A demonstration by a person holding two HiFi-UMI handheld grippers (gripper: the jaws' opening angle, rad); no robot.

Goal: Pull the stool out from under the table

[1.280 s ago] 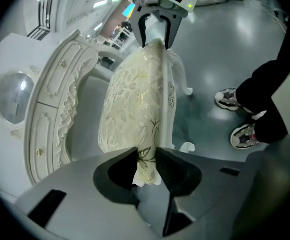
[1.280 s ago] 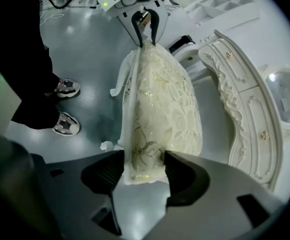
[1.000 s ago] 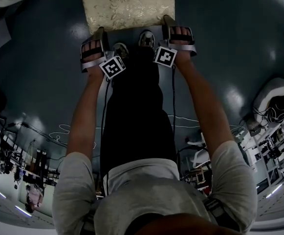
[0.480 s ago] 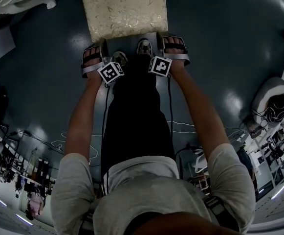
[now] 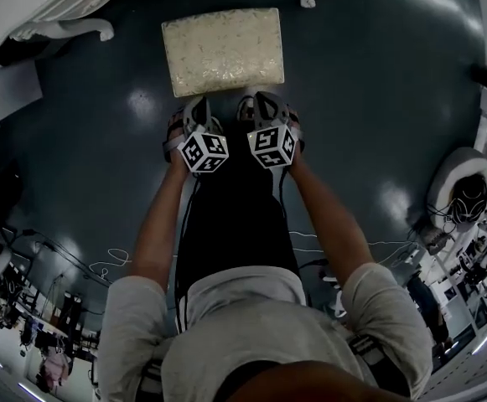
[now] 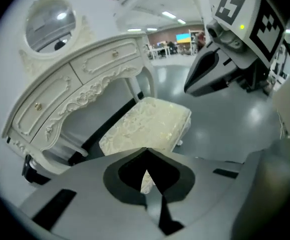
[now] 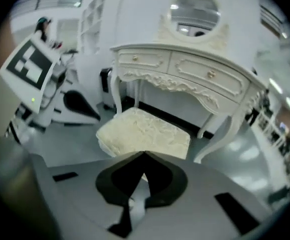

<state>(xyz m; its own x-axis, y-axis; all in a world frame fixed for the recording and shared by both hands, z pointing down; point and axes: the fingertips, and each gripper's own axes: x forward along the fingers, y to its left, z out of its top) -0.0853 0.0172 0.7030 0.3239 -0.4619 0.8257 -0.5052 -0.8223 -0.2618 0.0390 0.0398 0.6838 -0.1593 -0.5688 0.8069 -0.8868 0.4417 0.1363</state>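
Stool [image 5: 222, 50] stood on the dark floor [image 5: 377, 82], clear of the white table [image 5: 33, 7] at upper left. A second before, its cushion had sat at the very top of my head view. My left gripper [image 5: 195, 114], which had been at the stool's near left corner, had come away and closed on nothing. My right gripper [image 5: 268, 109] had done the same, and both hung side by side just short of the near edge. I judged the pull finished. The cushion hid the stool's legs and the frame cut off the table. From the gripper views I could not tell whether the stool's far end still sat under the tabletop.
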